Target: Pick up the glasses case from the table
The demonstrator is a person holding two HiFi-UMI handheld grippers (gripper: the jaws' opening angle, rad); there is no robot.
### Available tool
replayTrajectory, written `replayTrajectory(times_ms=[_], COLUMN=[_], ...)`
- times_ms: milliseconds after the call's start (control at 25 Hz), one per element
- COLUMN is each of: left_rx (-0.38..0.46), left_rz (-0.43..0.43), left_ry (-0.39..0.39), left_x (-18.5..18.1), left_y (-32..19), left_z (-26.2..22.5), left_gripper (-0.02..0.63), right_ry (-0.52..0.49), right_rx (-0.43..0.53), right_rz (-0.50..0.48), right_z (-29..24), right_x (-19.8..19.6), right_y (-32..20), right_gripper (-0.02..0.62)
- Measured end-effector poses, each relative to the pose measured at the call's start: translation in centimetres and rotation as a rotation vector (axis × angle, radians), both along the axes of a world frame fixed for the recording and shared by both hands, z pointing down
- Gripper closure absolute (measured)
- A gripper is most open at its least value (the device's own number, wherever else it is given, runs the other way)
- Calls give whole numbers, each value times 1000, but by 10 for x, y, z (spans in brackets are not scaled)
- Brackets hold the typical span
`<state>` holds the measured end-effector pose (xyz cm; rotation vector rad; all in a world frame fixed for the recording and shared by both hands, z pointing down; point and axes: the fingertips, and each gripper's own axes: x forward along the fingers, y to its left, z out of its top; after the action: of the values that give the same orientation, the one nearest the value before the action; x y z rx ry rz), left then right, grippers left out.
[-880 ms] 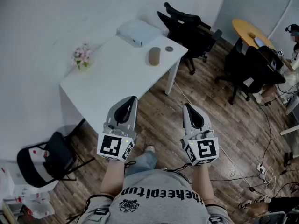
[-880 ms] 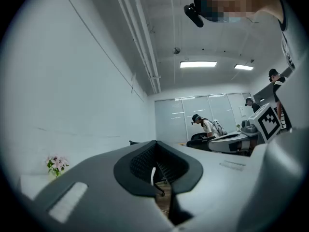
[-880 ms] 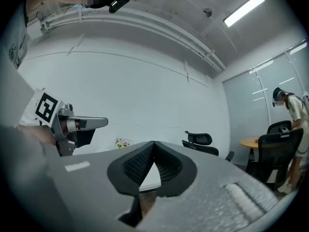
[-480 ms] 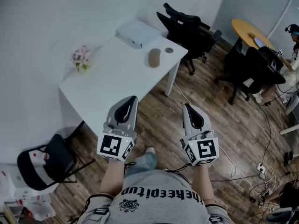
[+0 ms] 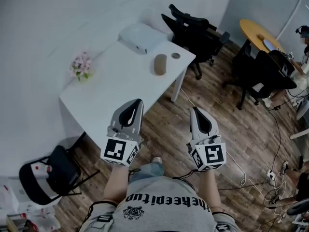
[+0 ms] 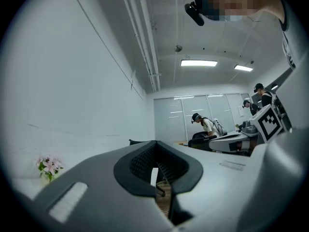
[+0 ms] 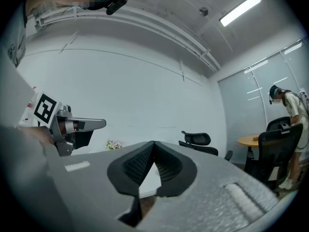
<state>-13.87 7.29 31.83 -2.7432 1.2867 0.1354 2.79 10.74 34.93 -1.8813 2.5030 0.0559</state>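
Case (image 5: 160, 64): stands, seemingly on end, near far right edge of counter (image 5: 106, 98). Lies well ahead, between left tool (image 5: 136, 104) and right tool (image 5: 195, 111), both shut and empty; looks marginally nearer the left.

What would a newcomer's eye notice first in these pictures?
The left gripper and the right gripper, jaws closed and empty, are held side by side over the wood floor. Beyond them, a white table carries a brown glasses case, a white box and pink flowers.
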Motion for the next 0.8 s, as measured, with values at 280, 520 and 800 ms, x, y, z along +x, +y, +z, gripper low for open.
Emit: replayTrajectory(times_ms=[280, 520, 800], left_rx=[5, 1, -11], left_rz=[24, 49, 65], left_ry=[-4, -3, 2], left_x=[-4, -8, -4], left_y=[-37, -59, -76], left_z=[-6, -4, -2], left_gripper=[594, 594, 594], right_ry=[-8, -20, -19], right_rx=[10, 7, -12], right_rz=[22, 39, 58], right_z=[-1, -1, 3], right_x=[-6, -12, -8], right_y=[-35, -54, -65], right_gripper=[592, 592, 592])
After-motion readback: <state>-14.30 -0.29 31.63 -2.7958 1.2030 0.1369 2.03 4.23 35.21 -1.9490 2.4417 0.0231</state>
